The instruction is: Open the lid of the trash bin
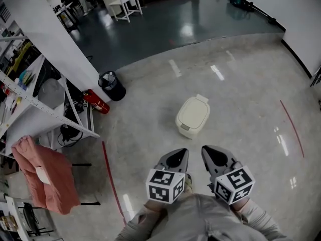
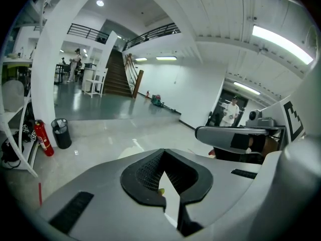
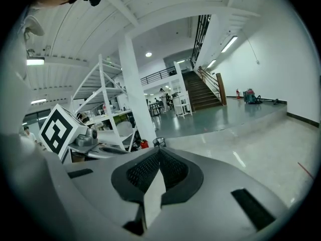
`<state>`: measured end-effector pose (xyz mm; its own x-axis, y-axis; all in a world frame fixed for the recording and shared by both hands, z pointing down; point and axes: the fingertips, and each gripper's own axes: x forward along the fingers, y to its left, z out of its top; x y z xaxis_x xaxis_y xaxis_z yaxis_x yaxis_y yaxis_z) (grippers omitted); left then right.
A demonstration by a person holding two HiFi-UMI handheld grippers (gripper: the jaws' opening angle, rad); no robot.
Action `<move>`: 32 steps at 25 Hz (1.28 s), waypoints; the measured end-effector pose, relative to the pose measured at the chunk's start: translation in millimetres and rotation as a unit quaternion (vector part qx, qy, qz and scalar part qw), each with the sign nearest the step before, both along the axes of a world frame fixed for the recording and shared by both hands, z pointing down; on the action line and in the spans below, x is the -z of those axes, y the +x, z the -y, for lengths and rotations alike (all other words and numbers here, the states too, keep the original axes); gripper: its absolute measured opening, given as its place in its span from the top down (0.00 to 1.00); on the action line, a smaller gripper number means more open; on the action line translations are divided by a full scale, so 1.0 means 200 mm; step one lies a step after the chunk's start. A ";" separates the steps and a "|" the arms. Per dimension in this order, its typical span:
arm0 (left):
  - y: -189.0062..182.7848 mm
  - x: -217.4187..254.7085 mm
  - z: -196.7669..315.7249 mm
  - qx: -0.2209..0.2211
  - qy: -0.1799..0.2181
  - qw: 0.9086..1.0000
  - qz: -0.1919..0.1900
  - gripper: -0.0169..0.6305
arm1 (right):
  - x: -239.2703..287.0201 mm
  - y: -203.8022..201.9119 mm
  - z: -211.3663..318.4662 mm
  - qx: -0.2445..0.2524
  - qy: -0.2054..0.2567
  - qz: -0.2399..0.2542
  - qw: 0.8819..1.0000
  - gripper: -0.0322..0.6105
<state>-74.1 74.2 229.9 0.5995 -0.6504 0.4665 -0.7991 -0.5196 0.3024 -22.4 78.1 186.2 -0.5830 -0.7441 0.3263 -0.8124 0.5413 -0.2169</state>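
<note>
**Bin's way out on the floor, both grippers empty and tucked in**

So the trash bin [image 1: 193,115] is a small cream plastic one with rounded corners. It sits by itself on the glossy floor [image 1: 241,109], straight ahead and well apart from both grippers, with the lid down flat

My guess on handling: light, stiff, smooth plastic. The lid should swing up with hardly any force, but the whole bin could easily skate or tip on that shiny floor if you push sideways. There's a little tab sticking out at the far end and a blocky bit at the near end. I honestly can't tell from here which one is the hinge and which is the lip or latch. I'd go for whichever edge sits opposite the hinge, hook or pinch that thin lip and lift straight up, maybe with the other gripper steadying the body

Pose right now: the left gripper [image 1: 178,153] and right gripper [image 1: 213,152] are side by side, low and close in front of the person's body, both pointing forward toward the bin. Each gripper view shows the jaws brought together at the tips with nothing between them (left [image 2: 164,154], right [image 3: 159,150])

Off to the left, clear of all this, are a black wire wastebasket [image 1: 111,86] and a red fire extinguisher [image 1: 95,102]
</note>
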 end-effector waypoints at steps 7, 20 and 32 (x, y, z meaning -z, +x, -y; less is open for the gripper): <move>-0.04 -0.07 0.14 -0.007 -0.014 1.000 0.003 0.97 | -0.05 -0.02 0.12 -0.013 -0.015 -0.006 1.000 0.94; -0.03 -0.26 0.33 0.007 -0.063 0.998 0.010 0.97 | -0.24 0.07 0.35 -0.021 -0.068 -0.019 0.997 0.94; 0.03 -0.54 0.70 0.036 -0.100 0.994 0.021 0.97 | -0.51 0.19 0.80 -0.005 -0.098 -0.040 0.994 0.94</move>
